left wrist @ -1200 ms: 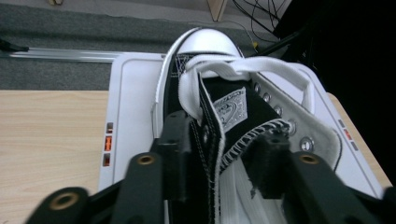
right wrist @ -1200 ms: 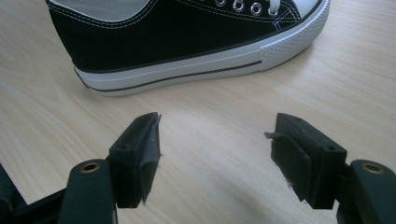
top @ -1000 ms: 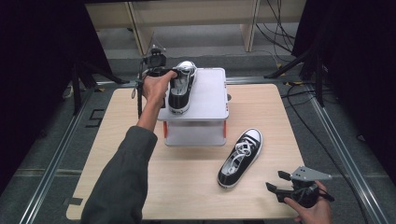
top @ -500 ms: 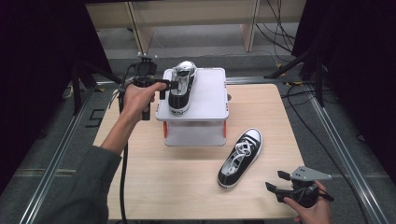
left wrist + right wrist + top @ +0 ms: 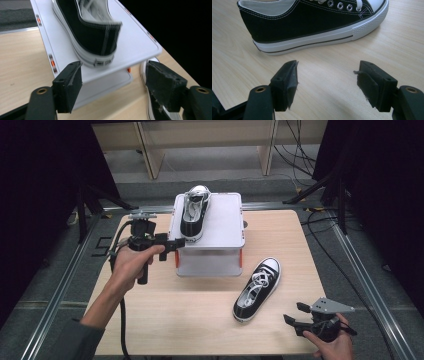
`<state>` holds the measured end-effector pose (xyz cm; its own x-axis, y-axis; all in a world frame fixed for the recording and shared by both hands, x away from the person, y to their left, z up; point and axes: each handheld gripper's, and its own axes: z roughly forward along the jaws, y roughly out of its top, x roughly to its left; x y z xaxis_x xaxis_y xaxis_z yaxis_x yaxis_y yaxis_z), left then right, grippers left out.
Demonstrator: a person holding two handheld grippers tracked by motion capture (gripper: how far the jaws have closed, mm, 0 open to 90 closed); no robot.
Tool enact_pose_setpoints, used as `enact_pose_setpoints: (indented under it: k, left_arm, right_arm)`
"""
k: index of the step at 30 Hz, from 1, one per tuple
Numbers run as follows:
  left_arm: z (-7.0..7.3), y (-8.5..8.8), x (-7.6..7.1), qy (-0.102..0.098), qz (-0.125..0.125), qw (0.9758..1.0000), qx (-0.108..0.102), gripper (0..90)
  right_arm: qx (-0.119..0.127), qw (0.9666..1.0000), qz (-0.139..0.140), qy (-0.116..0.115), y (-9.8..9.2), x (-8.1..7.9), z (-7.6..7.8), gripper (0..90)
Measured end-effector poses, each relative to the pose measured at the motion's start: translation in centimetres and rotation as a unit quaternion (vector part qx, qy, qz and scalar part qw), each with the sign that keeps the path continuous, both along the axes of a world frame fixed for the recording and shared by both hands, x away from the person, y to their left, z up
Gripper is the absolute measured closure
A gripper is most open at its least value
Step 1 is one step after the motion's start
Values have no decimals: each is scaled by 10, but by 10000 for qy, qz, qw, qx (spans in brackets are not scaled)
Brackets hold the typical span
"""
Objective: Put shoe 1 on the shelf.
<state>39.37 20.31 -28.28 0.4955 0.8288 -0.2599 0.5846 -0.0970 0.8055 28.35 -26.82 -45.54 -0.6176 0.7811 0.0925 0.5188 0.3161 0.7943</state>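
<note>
1. We note the left gripper (image 5: 172, 245) beside the white stand (image 5: 220, 227), its jaws just opened wide and holding nothing; one sneaker (image 5: 194, 212) sits on the stand top
2. Second sneaker (image 5: 257, 282) lies on the wooden table (image 5: 175, 315), nothing in the way
3. Right gripper (image 5: 294, 314) gapes empty near its heel
4. Dark room, cables behind; no legible writing

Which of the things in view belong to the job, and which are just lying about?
Job:
- shoe on the stand
- white stand
- shoe on the table
- left gripper, open
- right gripper, open

Lying about:
- cables beyond the table
- wooden shelving behind
</note>
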Motion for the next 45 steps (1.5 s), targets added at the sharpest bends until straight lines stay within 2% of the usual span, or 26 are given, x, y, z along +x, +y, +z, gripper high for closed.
enact_pose_setpoints:
  k: [2,5,6,7,8,9,10,13,14,16,20,22,24,25,26,27,29,31,33,35,36,37,40,42,43,45]
  left_arm:
    - [-3,1,-4,-28,-13,10000,-13,256]
    - [-20,6,-29,-108,-68,9999,38,231]
    - [-20,6,-29,-108,-68,9999,38,229]
    - [-31,9,-41,-104,-116,9998,142,222]
    - [-31,9,-41,-104,-116,9998,142,219]
    - [-46,11,-53,-132,-150,9994,298,218]
    - [-46,11,-53,-132,-150,9994,298,218]
    - [-68,14,-68,-203,-203,9984,481,203]
    - [-77,14,-75,-166,-193,9986,459,200]
    - [-97,18,-86,-179,-214,9986,443,200]
    - [-119,23,-98,-193,-199,9985,462,184]
    - [-124,24,-101,-238,-175,9985,454,184]
    - [-133,25,-105,-224,-215,9978,580,184]
    - [-143,27,-111,-192,-183,9980,579,184]
    - [-143,27,-111,-192,-183,9980,579,183]
    - [-154,31,-115,-128,-200,9979,607,180]
    - [-159,33,-118,-89,-190,9980,603,178]
    - [-172,39,-126,9,-148,9980,616,164]
    - [-177,41,-131,34,-195,9973,708,164]
    - [-181,42,-136,47,-190,9975,686,162]
    - [-182,44,-138,21,-201,9969,759,161]
    - [-183,45,-139,30,-231,9964,813,159]
    - [-186,46,-146,-8,-244,9956,905,157]
    - [-188,45,-149,12,-277,9961,843,157]
    - [-188,47,-150,35,-312,9949,959,157]
    - [-189,48,-151,20,-299,9953,922,157]
  right_arm:
    - [-4,10000,2,2,0,0,0,332]
    - [42,10000,27,-32,0,1,0,333]
    - [125,9998,-61,115,2,0,0,333]
    - [46,10000,-12,-18,1,2,0,333]
    - [46,10000,-12,-18,1,2,0,333]
    - [65,10000,-37,-15,2,2,2,333]
    - [64,10000,-64,-4,3,1,2,334]
    - [39,10000,-58,-69,4,3,3,334]
    - [69,9999,33,-112,4,5,3,334]
    - [122,9999,-55,-78,6,5,6,334]
    - [222,9995,-207,-54,9,7,10,334]
    - [165,9996,-150,-143,11,10,12,334]
    - [178,9996,-162,-164,12,11,13,334]
    - [214,9995,-184,-135,17,12,17,334]
    - [214,9995,-184,-135,17,12,17,334]
    - [193,9995,-148,-207,21,14,19,335]
    - [210,9995,-160,-187,24,15,20,335]
    - [214,9993,-49,-293,30,21,22,339]
    - [202,9995,-97,-211,36,22,25,339]
    - [204,9995,-99,-238,40,25,26,339]
    - [149,9994,-52,-309,40,27,26,339]
    - [195,9995,-103,-230,44,27,27,339]
    - [171,9995,-40,-255,47,32,28,341]
    - [160,9996,-114,-183,50,34,29,340]
    - [144,9996,-68,-216,51,36,30,341]
    - [173,9996,-129,-173,53,35,32,341]
